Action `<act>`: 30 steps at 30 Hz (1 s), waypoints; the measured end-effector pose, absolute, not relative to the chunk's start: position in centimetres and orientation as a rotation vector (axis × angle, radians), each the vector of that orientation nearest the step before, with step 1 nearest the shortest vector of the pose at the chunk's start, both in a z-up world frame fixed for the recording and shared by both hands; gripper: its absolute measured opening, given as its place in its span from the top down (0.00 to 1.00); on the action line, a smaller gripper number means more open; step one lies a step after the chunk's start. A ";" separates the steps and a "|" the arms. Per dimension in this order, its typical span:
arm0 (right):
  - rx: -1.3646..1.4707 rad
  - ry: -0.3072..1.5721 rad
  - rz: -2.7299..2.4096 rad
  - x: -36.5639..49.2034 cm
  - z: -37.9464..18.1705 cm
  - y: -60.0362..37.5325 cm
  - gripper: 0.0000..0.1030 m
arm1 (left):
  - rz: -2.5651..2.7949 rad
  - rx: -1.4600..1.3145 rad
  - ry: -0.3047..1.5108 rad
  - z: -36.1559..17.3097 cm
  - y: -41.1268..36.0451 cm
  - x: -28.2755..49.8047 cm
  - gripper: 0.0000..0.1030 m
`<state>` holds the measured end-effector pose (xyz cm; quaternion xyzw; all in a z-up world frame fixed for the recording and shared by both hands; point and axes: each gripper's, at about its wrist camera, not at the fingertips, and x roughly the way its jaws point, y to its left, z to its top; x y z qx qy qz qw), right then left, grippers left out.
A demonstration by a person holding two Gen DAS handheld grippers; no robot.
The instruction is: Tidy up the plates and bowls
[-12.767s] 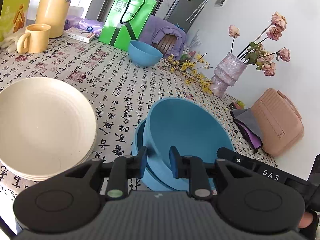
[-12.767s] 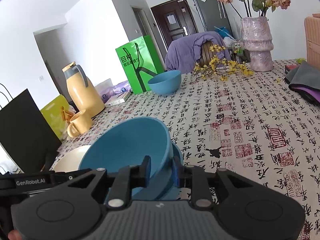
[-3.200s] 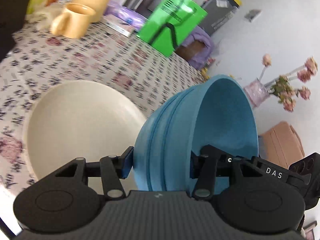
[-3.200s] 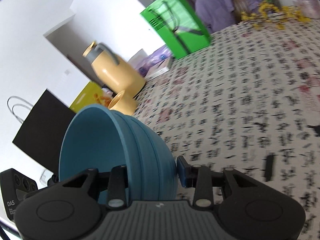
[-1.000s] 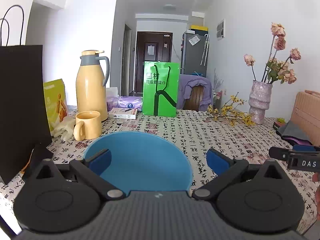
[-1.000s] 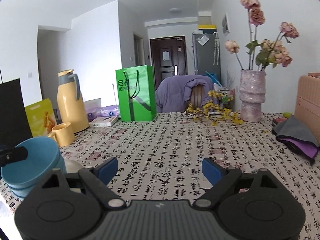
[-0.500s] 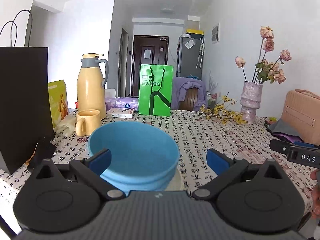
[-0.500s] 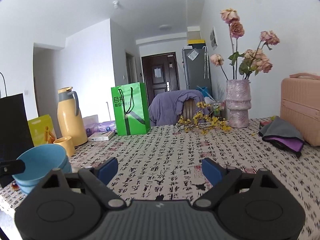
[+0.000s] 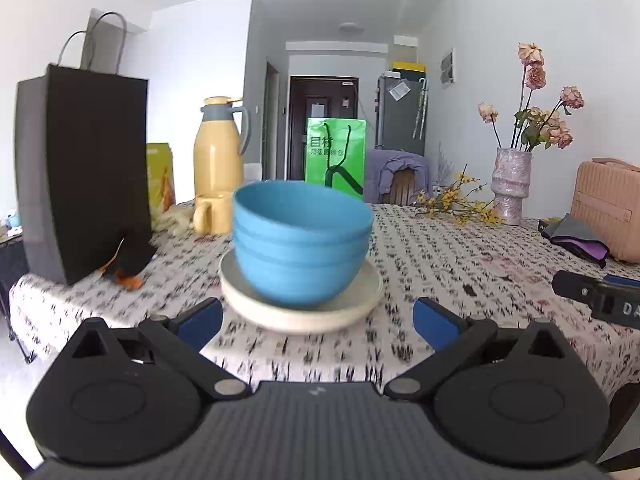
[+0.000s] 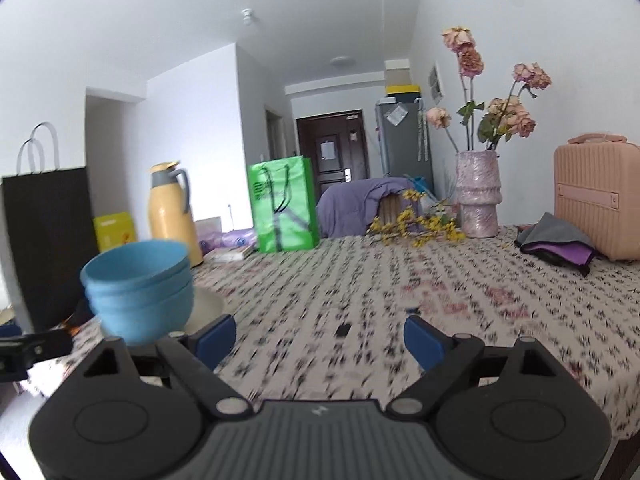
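A stack of blue bowls [image 9: 300, 240] sits nested on the cream plates [image 9: 352, 300] near the table's front edge. My left gripper [image 9: 318, 324] stands open just in front of the stack, apart from it, with nothing between its blue pads. In the right wrist view the blue bowls [image 10: 138, 284] and a sliver of the cream plates [image 10: 208, 304] lie at the left. My right gripper [image 10: 320, 340] is open over the patterned cloth, holding nothing. A tip of the right gripper [image 9: 592, 294] shows at the right edge of the left wrist view.
On the calligraphy tablecloth [image 9: 440, 252] stand a black paper bag [image 9: 84, 168], a yellow jug [image 9: 218, 160], a yellow mug [image 9: 212, 212], a green bag [image 9: 336, 152], a flower vase [image 9: 510, 184], a pink case [image 9: 608, 208] and folded cloths [image 9: 576, 236]. A draped chair [image 10: 360, 204] stands behind the table.
Both grippers have drawn back and sunk toward the table's front edge. The bowl stack, close under the left gripper before, now stands clear in front of it on the plates.
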<state>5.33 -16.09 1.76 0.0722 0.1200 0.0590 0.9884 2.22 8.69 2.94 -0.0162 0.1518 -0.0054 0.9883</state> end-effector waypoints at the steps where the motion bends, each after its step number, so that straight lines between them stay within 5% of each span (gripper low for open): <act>1: 0.139 0.239 0.129 4.6 1.5 -15.8 0.12 | -0.007 -0.039 0.311 2.6 8.8 1.9 0.00; 23: 0.097 0.160 0.156 -3.2 0.2 -15.1 0.10 | -0.024 0.040 0.254 0.0 6.3 -4.2 0.00; 30: 0.106 0.163 0.149 -3.2 0.1 -15.2 0.01 | -0.034 0.040 0.249 0.0 6.3 -4.3 0.00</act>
